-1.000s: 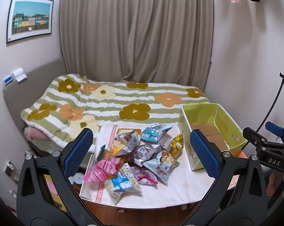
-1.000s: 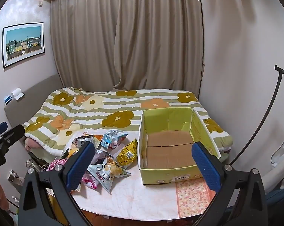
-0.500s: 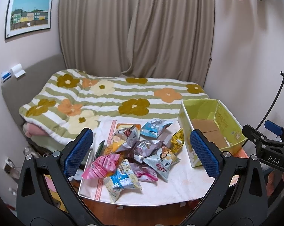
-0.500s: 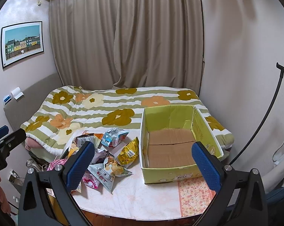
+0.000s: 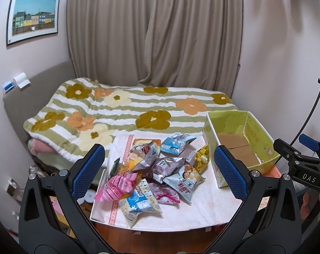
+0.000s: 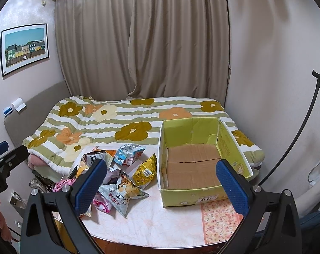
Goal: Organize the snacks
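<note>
The green cardboard box (image 6: 202, 165) sits open-topped on the table (image 6: 160, 218); only its bare brown floor shows inside, with no packet in it. Just left of the box lies the heap of snack packets (image 5: 157, 169), all loose on the tablecloth: a yellow packet (image 6: 145, 170) nearest the box wall, a grey triangular packet (image 5: 184, 183) in front of it, a blue-and-white packet (image 5: 177, 142) at the far side, a pink packet (image 5: 119, 186) at the heap's left edge.

Beyond the box lies a bed with a striped flower quilt (image 6: 109, 124), backed by beige curtains (image 6: 143, 38); a framed picture (image 6: 24, 48) hangs on the wall far left of the box.

The left gripper (image 5: 159, 173) is held over the heap, fingers spread wide, gripping nothing. The right gripper (image 6: 161, 184) faces the box's near left corner, fingers likewise spread and empty.

Against the earlier frames, both cameras have shifted slightly; box and packets are unchanged in position.
</note>
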`<control>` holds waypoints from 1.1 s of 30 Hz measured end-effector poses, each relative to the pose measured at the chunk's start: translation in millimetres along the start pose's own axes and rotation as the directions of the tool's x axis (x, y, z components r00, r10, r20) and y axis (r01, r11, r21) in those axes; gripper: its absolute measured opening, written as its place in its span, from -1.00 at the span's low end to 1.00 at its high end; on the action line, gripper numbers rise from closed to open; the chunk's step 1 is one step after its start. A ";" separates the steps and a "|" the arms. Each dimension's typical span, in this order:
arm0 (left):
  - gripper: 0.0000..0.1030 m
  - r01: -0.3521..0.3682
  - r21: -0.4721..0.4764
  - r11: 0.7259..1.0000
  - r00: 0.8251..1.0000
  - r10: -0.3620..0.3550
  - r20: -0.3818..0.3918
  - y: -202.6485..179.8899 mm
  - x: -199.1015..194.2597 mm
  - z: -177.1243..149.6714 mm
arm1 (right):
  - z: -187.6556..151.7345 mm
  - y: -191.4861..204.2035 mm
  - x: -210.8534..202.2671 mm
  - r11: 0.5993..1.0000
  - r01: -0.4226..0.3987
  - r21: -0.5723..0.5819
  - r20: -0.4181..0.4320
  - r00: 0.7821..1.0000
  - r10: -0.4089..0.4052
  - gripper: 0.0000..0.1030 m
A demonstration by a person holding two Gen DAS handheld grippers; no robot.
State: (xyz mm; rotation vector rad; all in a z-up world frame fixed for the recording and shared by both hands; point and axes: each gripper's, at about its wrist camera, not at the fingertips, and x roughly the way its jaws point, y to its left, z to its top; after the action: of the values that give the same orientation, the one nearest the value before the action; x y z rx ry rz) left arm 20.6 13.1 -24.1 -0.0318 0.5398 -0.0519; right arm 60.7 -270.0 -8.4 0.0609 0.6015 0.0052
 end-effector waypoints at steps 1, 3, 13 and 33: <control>0.99 0.001 0.000 1.000 1.000 -0.001 0.000 0.4 -0.1 -0.5 | 0.1 0.1 0.0 1.000 0.001 -0.002 0.001 1.000 -0.001 0.99; 0.99 0.000 0.002 1.000 1.000 0.000 -0.001 -0.2 0.0 0.6 | 0.5 -0.6 0.2 1.000 0.000 -0.002 -0.001 1.000 0.000 0.99; 0.99 0.002 0.006 1.000 1.000 -0.002 -0.005 -3.3 1.4 1.2 | 0.4 -0.7 0.8 1.000 -0.001 -0.002 -0.001 1.000 0.001 0.99; 0.99 0.007 -0.007 1.000 1.000 -0.007 -0.014 0.7 -5.0 0.3 | -4.7 2.3 -2.8 1.000 -0.007 -0.004 -0.011 1.000 0.007 0.99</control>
State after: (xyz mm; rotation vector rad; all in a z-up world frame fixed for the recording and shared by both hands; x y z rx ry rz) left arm 16.5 14.1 -21.3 -0.0404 0.5541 -0.0570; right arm 55.7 -267.5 -10.5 0.0588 0.6119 0.0133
